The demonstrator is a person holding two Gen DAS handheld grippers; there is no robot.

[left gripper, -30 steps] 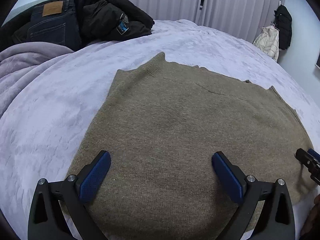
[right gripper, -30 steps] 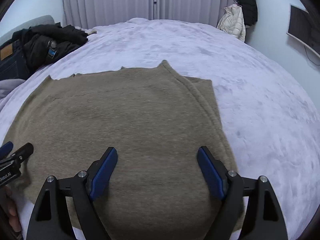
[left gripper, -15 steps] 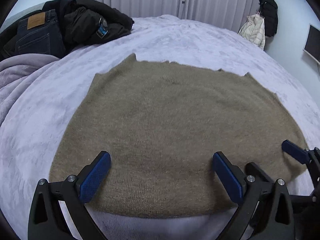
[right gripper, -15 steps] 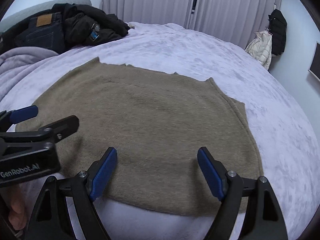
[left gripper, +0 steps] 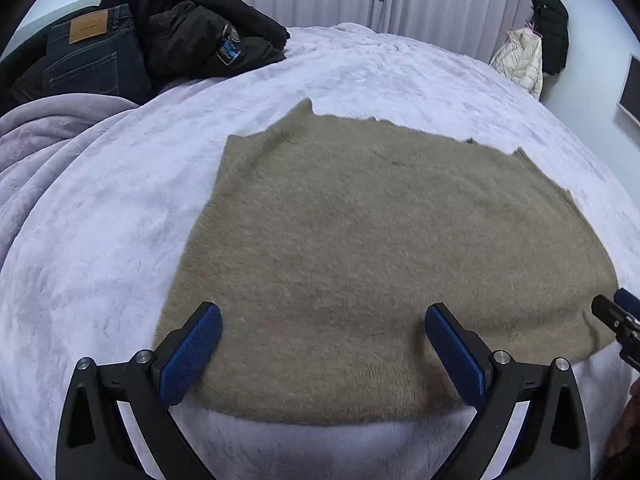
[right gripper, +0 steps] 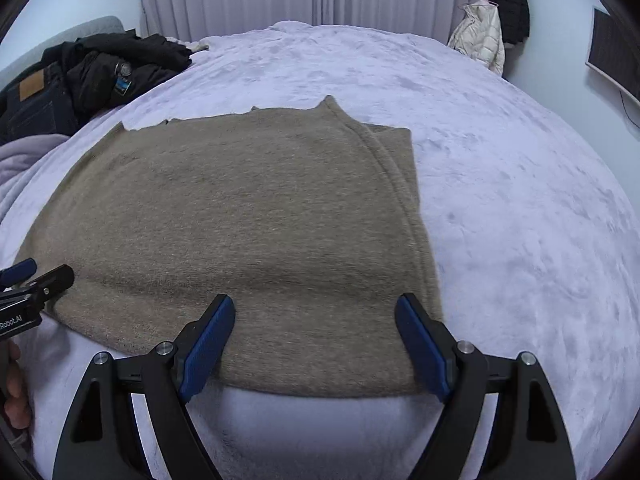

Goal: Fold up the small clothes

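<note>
A tan knitted garment (left gripper: 380, 248) lies flat on the pale lilac bed cover (left gripper: 100, 240), its sides folded in. In the right wrist view the same garment (right gripper: 248, 216) shows a folded layer along its right edge. My left gripper (left gripper: 322, 316) hangs open above the garment's near left part, nothing between its blue pads. My right gripper (right gripper: 314, 308) is open too, over the near right part. Each gripper's tip shows at the edge of the other's view: the right gripper (left gripper: 618, 312) and the left gripper (right gripper: 32, 276).
A heap of dark jeans (left gripper: 88, 56) and a black jacket (left gripper: 200, 36) sits at the bed's far left, beside a bunched lilac blanket (left gripper: 44, 136). Coats (left gripper: 524, 56) hang on the right wall by the curtains. A hand (right gripper: 14, 396) shows at the left edge.
Both grippers pulled back toward the garment's near hem, then shifted sideways; the hem and bare bed cover now show below the fingers. Both stayed open.
</note>
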